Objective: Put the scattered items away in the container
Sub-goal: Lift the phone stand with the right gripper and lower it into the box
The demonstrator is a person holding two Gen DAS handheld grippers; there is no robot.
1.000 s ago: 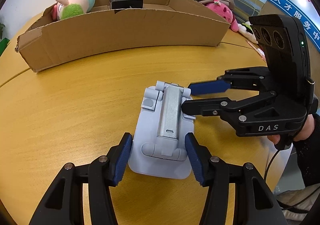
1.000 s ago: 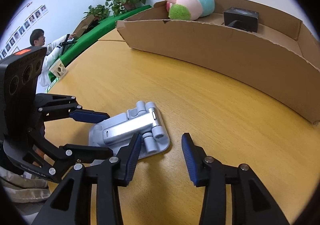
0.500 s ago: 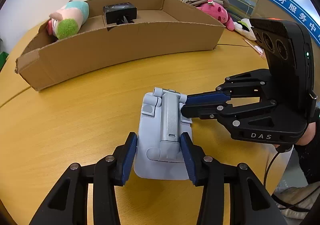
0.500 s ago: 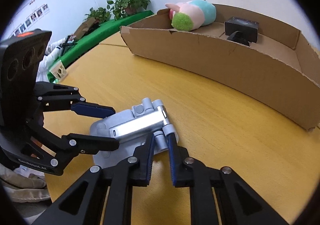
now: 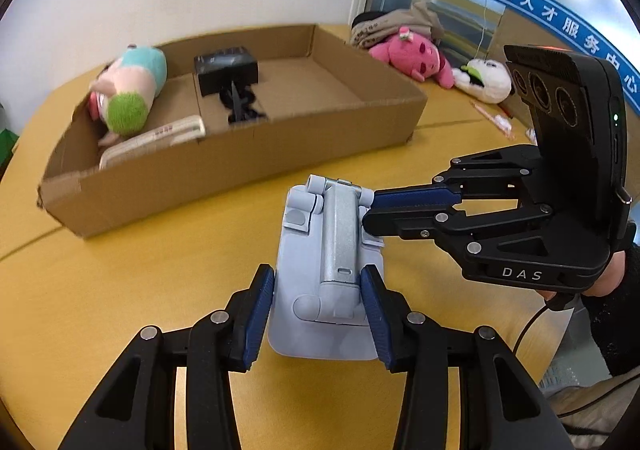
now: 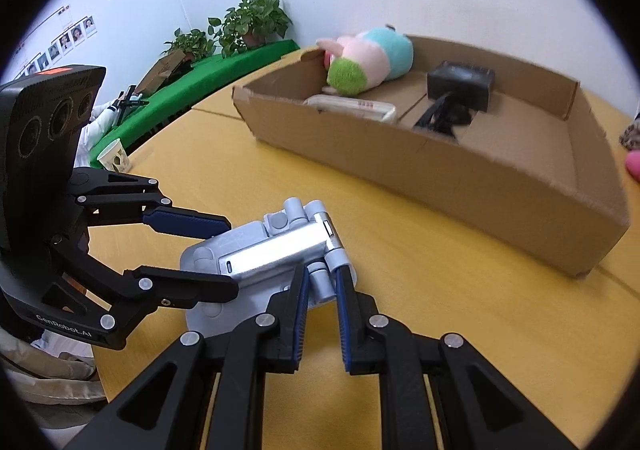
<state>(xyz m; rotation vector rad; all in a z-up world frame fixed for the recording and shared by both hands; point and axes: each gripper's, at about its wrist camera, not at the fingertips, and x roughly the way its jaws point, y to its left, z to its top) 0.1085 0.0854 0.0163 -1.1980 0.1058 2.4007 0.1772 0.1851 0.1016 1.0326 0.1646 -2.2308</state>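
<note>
Two grippers, left (image 5: 318, 314) and right (image 6: 320, 314), clamp a grey folding stand (image 5: 332, 262), its long axis pointing toward the cardboard box (image 5: 248, 158) just beyond

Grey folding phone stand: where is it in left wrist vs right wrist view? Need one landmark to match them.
Left wrist: grey folding stand at lower centre, between the left claw pads; right claw pinches its far right hinge.
Right wrist: stand left of centre, right claw shut on its hinge knuckle.
Shared landmark: cardboard box behind it.
</note>
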